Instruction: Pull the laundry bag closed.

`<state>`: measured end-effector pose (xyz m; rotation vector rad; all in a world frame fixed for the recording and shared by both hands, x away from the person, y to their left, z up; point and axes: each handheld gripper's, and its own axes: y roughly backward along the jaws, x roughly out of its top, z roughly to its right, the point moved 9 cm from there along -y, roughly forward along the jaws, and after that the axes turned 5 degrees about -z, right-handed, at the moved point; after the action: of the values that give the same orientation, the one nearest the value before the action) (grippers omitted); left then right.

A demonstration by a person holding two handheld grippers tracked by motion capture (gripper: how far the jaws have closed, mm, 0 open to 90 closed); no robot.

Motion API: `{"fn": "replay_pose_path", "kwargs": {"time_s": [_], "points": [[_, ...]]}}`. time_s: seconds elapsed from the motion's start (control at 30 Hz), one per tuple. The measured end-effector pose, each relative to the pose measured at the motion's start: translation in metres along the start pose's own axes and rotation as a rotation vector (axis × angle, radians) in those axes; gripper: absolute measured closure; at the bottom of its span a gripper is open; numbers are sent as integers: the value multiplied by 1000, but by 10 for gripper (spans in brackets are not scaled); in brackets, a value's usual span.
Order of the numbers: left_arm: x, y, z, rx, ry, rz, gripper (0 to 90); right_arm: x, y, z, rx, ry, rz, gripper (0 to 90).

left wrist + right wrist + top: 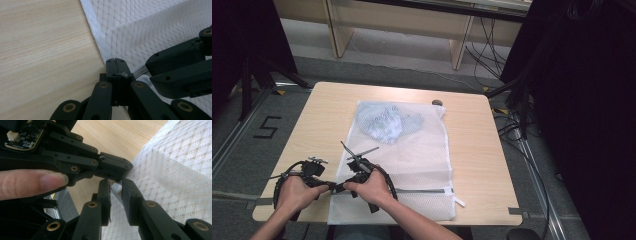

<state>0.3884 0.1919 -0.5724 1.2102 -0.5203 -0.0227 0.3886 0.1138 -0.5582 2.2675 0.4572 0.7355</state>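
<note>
High view: mesh laundry bag on wooden table

Floor marking "5" beside light wooden table. White mesh laundry bag lies flat, pale garment inside. Left gripper clamped on bag's corner edge; right gripper narrowly parted around white zipper pull. Grey carpet, cables, shelving beyond.

Both tools are black linkage bars with brass-ringed pivots (cables trailing behind).
</note>
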Motion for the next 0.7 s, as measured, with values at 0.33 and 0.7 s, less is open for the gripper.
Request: {"fn": "replay_pose_path", "kwargs": {"time_s": [0.33,0.7], "points": [[1,-2,0,3,27,16,899,0,-8,1,2,-22,-11,799],[-1,0,1,5,11,5,900,-1,-9,1,26,-67,6,865]]}}
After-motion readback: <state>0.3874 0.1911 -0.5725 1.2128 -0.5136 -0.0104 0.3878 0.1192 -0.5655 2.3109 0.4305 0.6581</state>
